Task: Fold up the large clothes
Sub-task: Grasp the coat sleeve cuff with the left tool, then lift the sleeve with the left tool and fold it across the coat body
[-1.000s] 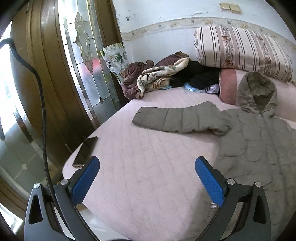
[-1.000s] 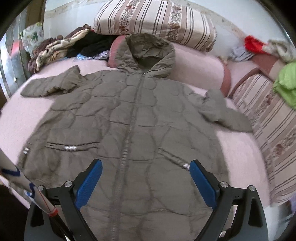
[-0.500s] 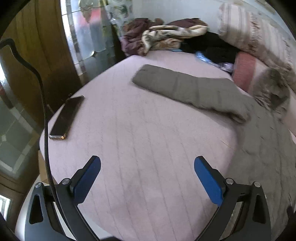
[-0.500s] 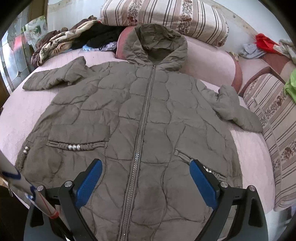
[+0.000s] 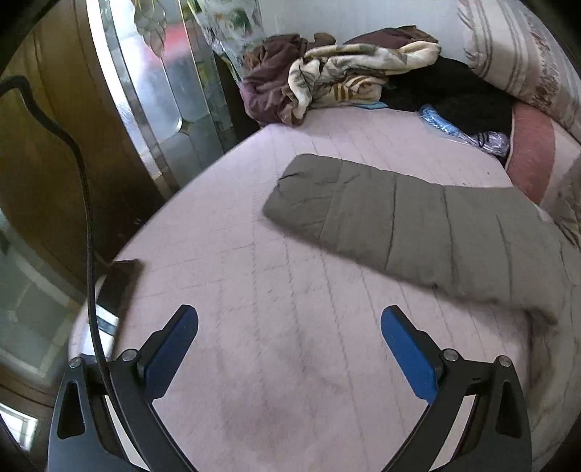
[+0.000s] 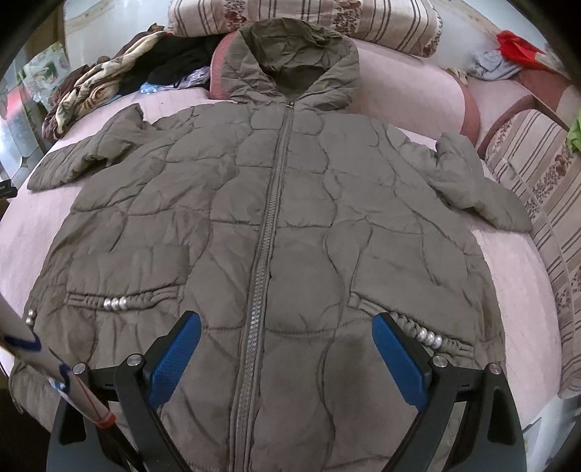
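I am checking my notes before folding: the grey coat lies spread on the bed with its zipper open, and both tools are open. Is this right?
Not quite. The right wrist view shows the zipper closed up to the hood on the coat. The rest holds: it lies spread on the bed, and the left tool and right tool are open.

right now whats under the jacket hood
The hood rests on a pink bolster, with a striped pillow behind it. The part of the bolster directly beneath is covered.

place: home bedroom | evidence: bed with pink quilted cover | striped pillows | heap of clothes | patterned glass door
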`<state>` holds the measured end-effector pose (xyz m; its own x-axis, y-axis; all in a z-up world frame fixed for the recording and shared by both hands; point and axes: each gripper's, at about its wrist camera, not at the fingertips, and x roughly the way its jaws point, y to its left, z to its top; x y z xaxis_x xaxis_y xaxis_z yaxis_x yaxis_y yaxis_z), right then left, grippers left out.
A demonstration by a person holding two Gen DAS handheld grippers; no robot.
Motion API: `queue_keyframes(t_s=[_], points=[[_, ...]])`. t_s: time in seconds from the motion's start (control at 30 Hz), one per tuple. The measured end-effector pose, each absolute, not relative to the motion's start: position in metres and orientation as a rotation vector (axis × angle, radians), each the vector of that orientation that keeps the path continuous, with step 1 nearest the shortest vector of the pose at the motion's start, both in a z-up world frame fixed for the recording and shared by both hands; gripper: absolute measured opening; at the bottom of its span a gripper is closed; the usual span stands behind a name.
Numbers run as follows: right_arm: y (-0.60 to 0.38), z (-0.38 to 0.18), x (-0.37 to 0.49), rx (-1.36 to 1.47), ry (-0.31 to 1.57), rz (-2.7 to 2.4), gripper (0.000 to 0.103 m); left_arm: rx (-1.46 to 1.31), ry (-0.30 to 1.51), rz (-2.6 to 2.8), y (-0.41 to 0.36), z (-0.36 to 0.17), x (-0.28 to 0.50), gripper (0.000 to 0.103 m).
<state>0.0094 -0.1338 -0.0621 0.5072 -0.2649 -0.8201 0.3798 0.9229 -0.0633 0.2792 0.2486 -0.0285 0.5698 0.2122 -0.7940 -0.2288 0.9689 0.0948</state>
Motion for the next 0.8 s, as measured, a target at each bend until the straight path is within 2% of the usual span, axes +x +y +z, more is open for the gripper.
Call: queue_keyframes(t_s=[0.07,0.2,0.37,0.6,0.67,0.7,0.73,0.8], points=[[-0.139,-0.064,0.011,0.143,0.956,-0.403,0.097,-0.092,0.953,0.240,0.258,-0.040,0.297,0.098],[-0.148,-0.069,0.012,0.168,0.953,-0.420,0.097,-0.274,0.999,0.183,0.283,-0.062,0.336,0.084],[-0.154,-0.079,0.014,0.172,0.959,-0.429,0.097,-0.468,0.999,0.135,0.305,-0.079,0.371,0.084],[-0.156,-0.081,0.022,0.158,0.939,-0.441,0.097,-0.547,0.943,0.133,0.309,-0.085,0.409,0.084],[-0.158,-0.083,0.023,0.156,0.941,-0.447,0.097,-0.532,0.932,0.153,0.305,-0.086,0.416,0.072],[-0.158,-0.083,0.024,0.153,0.942,-0.450,0.097,-0.479,0.942,0.195,0.299,-0.085,0.419,0.048],[-0.159,-0.084,0.025,0.149,0.944,-0.454,0.097,-0.456,0.953,0.203,0.298,-0.084,0.423,0.035],[-0.161,-0.083,0.026,0.152,0.943,-0.454,0.097,-0.480,0.972,0.172,0.298,-0.080,0.426,0.021]])
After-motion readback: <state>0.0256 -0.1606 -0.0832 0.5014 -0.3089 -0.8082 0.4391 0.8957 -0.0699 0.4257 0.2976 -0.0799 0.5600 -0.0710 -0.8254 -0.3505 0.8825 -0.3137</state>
